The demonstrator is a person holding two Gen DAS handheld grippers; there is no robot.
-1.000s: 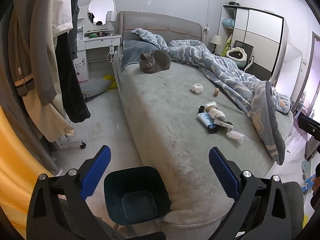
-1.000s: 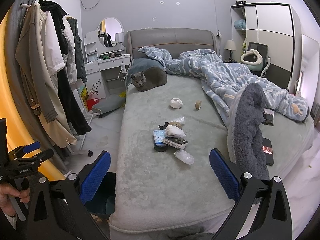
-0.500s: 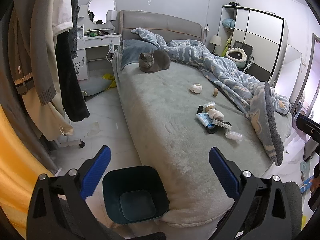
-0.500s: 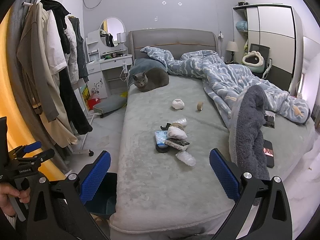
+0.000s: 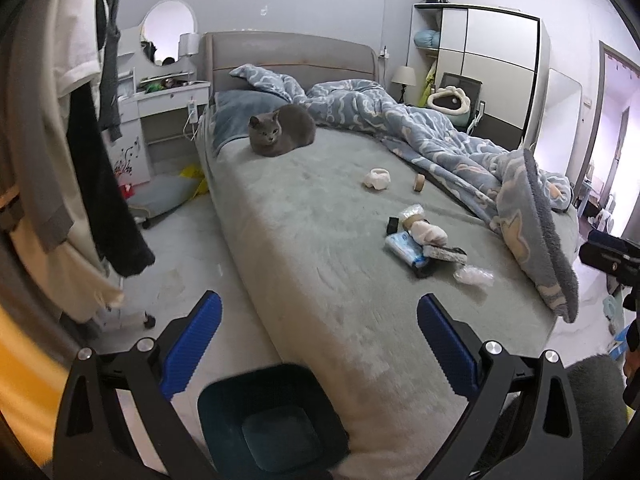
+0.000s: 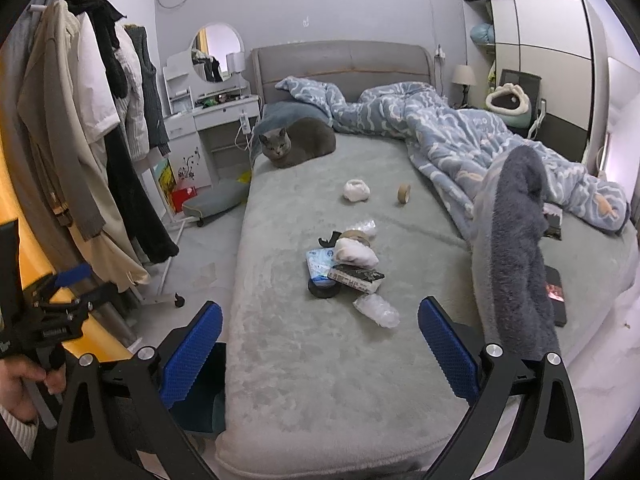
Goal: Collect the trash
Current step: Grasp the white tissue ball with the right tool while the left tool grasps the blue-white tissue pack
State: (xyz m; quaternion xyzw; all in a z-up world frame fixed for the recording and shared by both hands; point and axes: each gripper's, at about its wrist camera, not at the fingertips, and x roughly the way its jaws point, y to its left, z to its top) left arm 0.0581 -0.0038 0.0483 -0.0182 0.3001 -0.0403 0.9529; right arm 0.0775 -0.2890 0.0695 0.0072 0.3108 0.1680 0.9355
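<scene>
- The left gripper (image 5: 318,342) hovers at the foot of the bed with its blue-padded fingers (image 5: 192,344) spread wide and nothing between them.
- Directly below it, a dark teal bin (image 5: 272,416) stands on the floor, touching the bed's corner; its mouth faces up and only its bare bottom shows inside.
- The right gripper (image 6: 320,350) is likewise spread wide and empty, held over the near end of the grey bed (image 6: 320,380).
- In the right wrist view, the person's left hand (image 6: 20,380) grips the handle of the other tool at the lower left edge.
- Nearest of the trash, a crumpled clear plastic wrapper (image 6: 377,309) lies on the bedspread just beyond the right gripper.
- Just behind it sits a heap: a black round lid (image 6: 324,289), a blue tissue pack (image 6: 318,264), a dark printed box (image 6: 356,277) and a white wad (image 6: 356,252), touching or overlapping one another.
- At the heap's far side are a tape roll (image 6: 354,235) and more clear plastic (image 6: 362,226).
- Farther up the bed, well apart from the heap, lie a white crumpled ball (image 6: 356,191) and a small tape roll (image 6: 404,193) standing on edge.
- A blue patterned quilt (image 6: 460,136) is bunched along the right side.
- A grey cat (image 6: 298,142) lies near the headboard, facing the cameras.
</scene>
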